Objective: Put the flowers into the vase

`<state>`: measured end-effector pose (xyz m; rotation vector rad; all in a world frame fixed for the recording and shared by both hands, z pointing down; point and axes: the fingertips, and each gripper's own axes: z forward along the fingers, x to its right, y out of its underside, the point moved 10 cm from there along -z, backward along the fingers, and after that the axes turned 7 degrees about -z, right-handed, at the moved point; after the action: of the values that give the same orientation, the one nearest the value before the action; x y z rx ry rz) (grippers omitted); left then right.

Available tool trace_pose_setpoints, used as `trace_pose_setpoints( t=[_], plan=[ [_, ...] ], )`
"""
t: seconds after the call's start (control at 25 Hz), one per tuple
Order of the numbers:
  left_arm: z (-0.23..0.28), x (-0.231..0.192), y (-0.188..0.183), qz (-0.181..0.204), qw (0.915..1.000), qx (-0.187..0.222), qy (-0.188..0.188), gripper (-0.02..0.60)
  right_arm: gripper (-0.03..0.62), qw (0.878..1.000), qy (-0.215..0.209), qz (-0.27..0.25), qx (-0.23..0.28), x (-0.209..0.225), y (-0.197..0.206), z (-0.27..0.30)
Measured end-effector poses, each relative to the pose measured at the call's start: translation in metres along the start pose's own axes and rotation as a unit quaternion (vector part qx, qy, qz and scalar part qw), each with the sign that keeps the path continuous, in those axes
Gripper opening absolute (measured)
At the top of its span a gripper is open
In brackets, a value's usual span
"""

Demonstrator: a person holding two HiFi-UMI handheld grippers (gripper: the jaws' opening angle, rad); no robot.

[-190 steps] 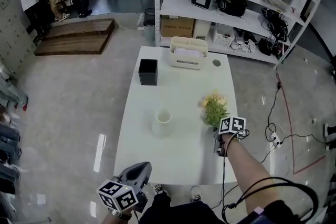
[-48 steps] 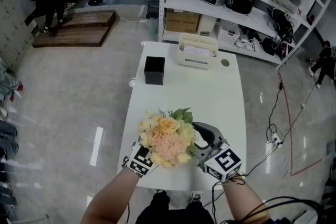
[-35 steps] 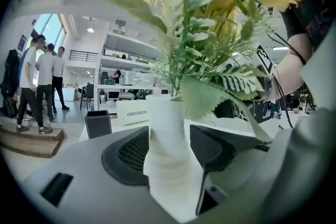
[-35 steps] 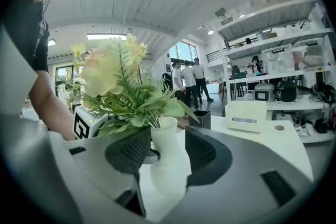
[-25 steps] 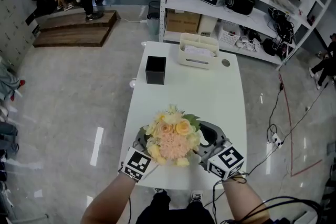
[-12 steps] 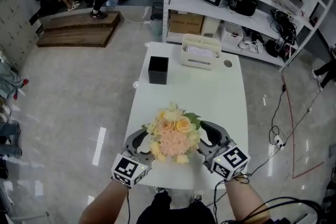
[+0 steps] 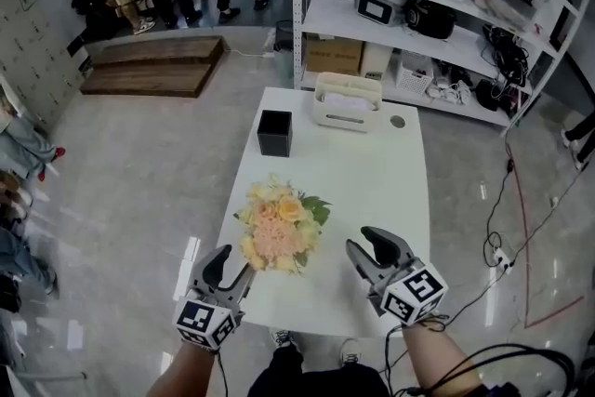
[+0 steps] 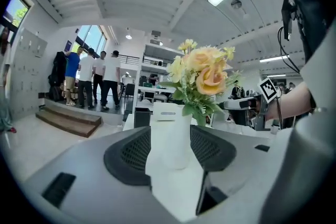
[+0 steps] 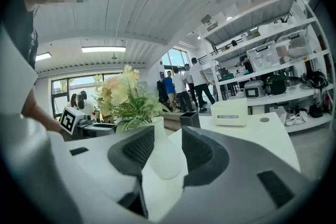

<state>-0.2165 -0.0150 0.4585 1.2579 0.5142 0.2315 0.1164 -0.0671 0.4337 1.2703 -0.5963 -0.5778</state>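
Left tongs (image 7: 231, 267) gape; their view shows vase (image 8: 170, 136), overhead only flowers (image 7: 274, 226).

I see a white vase (image 8: 170, 139) that looks smooth and matt, like clay. The flowers (image 7: 274, 223) have soft, matt petals and dull green leaves. The surface (image 7: 372, 172) is white, smooth and a little shiny. My left gripper (image 7: 228, 267) is grey matt plastic. Its 2 pads (image 8: 131, 152) are dark and rough, full of tiny dots. The floor (image 7: 139, 163) is grey and glossy, with bright spots of light. The low step (image 7: 153, 70) is brown wood. The black box (image 7: 274, 132) looks matt. The shelf (image 7: 297, 14) looks like white painted metal.
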Motion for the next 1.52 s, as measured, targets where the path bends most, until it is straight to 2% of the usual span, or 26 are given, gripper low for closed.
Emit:
trace_pose_setpoints(
  t=[0.16, 0.2, 0.24, 0.36, 0.48, 0.56, 0.84, 1.04, 1.28, 1.52],
  plan=[
    [-0.018, 0.034, -0.006, -0.005, 0.9996, 0.014, -0.025, 0.226, 0.121, 1.000, -0.010, -0.001, 0.002, 0.008, 0.001, -0.024],
    [-0.023, 0.043, -0.006, -0.006, 0.9993, 0.018, -0.031, 0.212, 0.091, 1.000, -0.011, -0.001, 0.004, 0.009, 0.001, -0.031],
    [-0.028, 0.052, -0.007, -0.007, 0.9990, 0.022, -0.037, 0.192, 0.028, 1.000, -0.013, -0.002, 0.006, 0.010, 0.000, -0.037],
    [-0.043, 0.081, -0.004, -0.006, 0.9980, 0.031, -0.055, 0.091, 0.009, 0.999, -0.028, -0.009, 0.013, 0.013, -0.001, -0.057],
    [-0.050, 0.112, 0.000, -0.003, 0.9969, 0.033, -0.072, 0.026, 0.007, 0.999, -0.043, -0.020, 0.016, 0.020, -0.003, -0.079],
    [-0.051, 0.132, 0.003, -0.003, 0.9961, 0.038, -0.079, 0.006, 0.006, 0.998, -0.051, -0.025, 0.016, 0.025, -0.005, -0.093],
    [-0.055, 0.190, 0.013, -0.027, 0.9942, 0.040, -0.096, 0.006, 0.005, 0.997, -0.070, -0.017, 0.015, 0.028, 0.003, -0.131],
    [-0.062, 0.218, 0.017, -0.038, 0.9951, 0.031, -0.086, 0.005, 0.005, 0.997, -0.076, 0.004, 0.014, 0.020, 0.008, -0.154],
    [-0.068, 0.230, 0.019, -0.044, 0.9960, 0.031, -0.072, 0.006, 0.005, 0.998, -0.064, 0.024, 0.013, 0.011, 0.010, -0.170],
    [-0.080, 0.232, 0.021, -0.053, 0.9949, 0.036, -0.078, 0.006, 0.004, 0.997, -0.078, 0.025, 0.001, -0.002, 0.013, -0.172]
  ],
)
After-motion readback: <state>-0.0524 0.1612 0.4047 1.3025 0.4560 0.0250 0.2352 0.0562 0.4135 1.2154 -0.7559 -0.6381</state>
